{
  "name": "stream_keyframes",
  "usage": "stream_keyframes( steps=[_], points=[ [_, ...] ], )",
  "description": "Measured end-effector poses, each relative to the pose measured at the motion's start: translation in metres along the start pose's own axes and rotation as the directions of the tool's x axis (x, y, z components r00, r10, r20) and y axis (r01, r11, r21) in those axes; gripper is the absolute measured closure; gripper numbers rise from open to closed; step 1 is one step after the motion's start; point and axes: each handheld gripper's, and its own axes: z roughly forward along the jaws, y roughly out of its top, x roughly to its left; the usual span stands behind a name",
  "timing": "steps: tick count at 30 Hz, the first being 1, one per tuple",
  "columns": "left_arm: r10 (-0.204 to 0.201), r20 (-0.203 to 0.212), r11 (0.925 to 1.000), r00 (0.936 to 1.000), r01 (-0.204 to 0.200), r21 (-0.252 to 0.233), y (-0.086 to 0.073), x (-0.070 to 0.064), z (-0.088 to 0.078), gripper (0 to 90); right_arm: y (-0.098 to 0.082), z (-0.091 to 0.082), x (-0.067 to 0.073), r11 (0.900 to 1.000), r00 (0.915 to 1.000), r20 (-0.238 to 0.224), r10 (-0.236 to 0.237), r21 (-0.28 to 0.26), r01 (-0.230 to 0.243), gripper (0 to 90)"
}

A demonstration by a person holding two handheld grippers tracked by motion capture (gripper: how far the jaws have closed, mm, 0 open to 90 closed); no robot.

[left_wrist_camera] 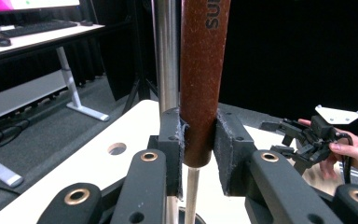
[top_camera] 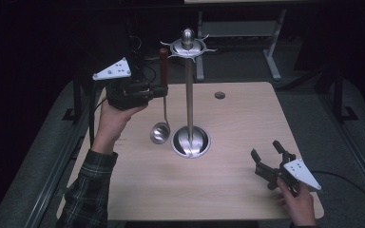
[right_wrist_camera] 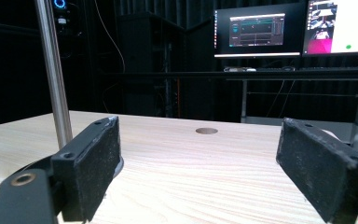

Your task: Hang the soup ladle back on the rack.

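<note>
A dark room surrounds a pale wooden table (top_camera: 228,190). In the high view, a steel utensil stand (top_camera: 189,95) rises from a round base mid-table, with hooks at its crown. The left gripper (top_camera: 163,91) holds a ladle (top_camera: 162,102) upright just beside the pole, bowl hanging low above the table. The right gripper (top_camera: 266,156) rests near the table's right edge.

In the left gripper view, the pads (left_wrist_camera: 228,144) clench the ladle's brown handle (left_wrist_camera: 203,79) near its lower end.

In the right gripper view, the jaws stand wide apart and empty.

With the grip so low, the ladle could tip or knock the pole.
</note>
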Motion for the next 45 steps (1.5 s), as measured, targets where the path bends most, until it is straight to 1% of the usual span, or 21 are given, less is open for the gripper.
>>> stream_keyframes(
  steps=[5, 11, 16, 18, 22, 25, 26, 27, 28, 32, 33, 34, 40, 41, 43, 45],
  points=[
    [-0.007, 0.008, 0.9999, 0.9999, 0.007, 0.008, 0.002, 0.001, 0.005, 74.3, 0.000, 0.000, 0.000, 1.000, 1.0000, 0.001, 0.004, -0.002, -0.004, 12.8],
    [-0.023, 0.009, 0.9995, 0.9997, 0.023, 0.023, 0.003, 0.003, 0.013, 74.3, 0.000, 0.000, 0.000, 1.000, 1.0000, 0.000, 0.002, -0.002, -0.002, 12.8],
    [-0.017, -0.008, 0.9989, 0.9998, 0.017, 0.043, 0.001, 0.003, 0.020, 74.2, 0.000, 0.000, 0.000, 1.000, 1.0000, 0.000, 0.002, -0.001, -0.002, 12.9],
    [-0.013, -0.011, 0.9993, 0.9999, 0.014, 0.035, -0.001, 0.002, 0.021, 74.1, 0.000, 0.000, 0.000, 1.000, 1.0000, -0.001, 0.002, -0.001, -0.002, 12.8],
    [-0.018, -0.002, 0.9993, 0.9998, 0.018, 0.031, -0.002, 0.002, 0.021, 73.9, 0.000, 0.000, 0.000, 1.000, 1.0000, -0.001, 0.002, -0.002, -0.002, 12.8],
    [-0.004, -0.020, 0.9992, 0.9998, 0.005, 0.039, -0.001, 0.001, 0.021, 72.4, 0.000, 0.000, 0.000, 1.000, 1.0000, -0.001, 0.000, -0.002, 0.000, 12.8],
    [0.006, -0.032, 0.9986, 0.9995, -0.004, 0.052, -0.001, 0.001, 0.021, 69.6, 0.000, 0.000, 0.000, 1.000, 1.0000, -0.001, -0.002, -0.002, 0.002, 12.8],
    [0.013, -0.035, 0.9982, 0.9993, -0.011, 0.059, -0.001, 0.001, 0.021, 66.1, 0.000, 0.000, 0.000, 1.000, 1.0000, -0.001, -0.002, -0.001, 0.002, 12.8],
    [0.019, -0.036, 0.9976, 0.9992, -0.016, 0.067, -0.002, 0.000, 0.020, 65.0, 0.000, 0.000, 0.000, 1.000, 1.0000, -0.001, -0.002, -0.001, 0.002, 12.8],
    [0.016, -0.046, 0.9969, 0.9988, -0.012, 0.078, -0.004, 0.000, 0.018, 58.4, 0.000, 0.000, 0.000, 1.000, 1.0000, -0.001, -0.002, 0.002, 0.002, 12.8],
    [0.014, -0.052, 0.9961, 0.9985, -0.010, 0.087, -0.005, 0.000, 0.018, 56.6, 0.000, 0.000, 0.000, 1.000, 1.0000, -0.001, -0.002, 0.002, 0.002, 12.8],
    [0.022, -0.054, 0.9952, 0.9983, -0.017, 0.096, -0.006, 0.000, 0.017, 54.5, 0.000, 0.000, 0.000, 1.000, 1.0000, 0.000, -0.002, 0.002, 0.002, 12.8],
    [0.020, -0.064, 0.9924, 0.9978, -0.012, 0.122, -0.010, -0.001, 0.013, 44.3, 0.000, 0.000, 0.000, 1.000, 1.0000, 0.000, -0.002, 0.001, 0.002, 12.9],
    [0.024, -0.063, 0.9913, 0.9977, -0.016, 0.131, -0.011, -0.002, 0.012, 41.1, 0.000, 0.000, 0.000, 1.000, 1.0000, -0.001, -0.002, 0.002, 0.002, 12.9],
    [0.020, -0.067, 0.9897, 0.9976, -0.010, 0.143, -0.012, -0.003, 0.011, 36.7, 0.000, 0.000, 0.000, 1.000, 1.0000, 0.000, -0.003, 0.001, 0.003, 12.8],
    [0.028, -0.072, 0.9865, 0.9970, -0.016, 0.163, -0.014, -0.004, 0.010, 31.6, 0.000, 0.000, 0.000, 1.000, 1.0000, 0.000, -0.002, 0.002, 0.002, 12.8]
  ],
)
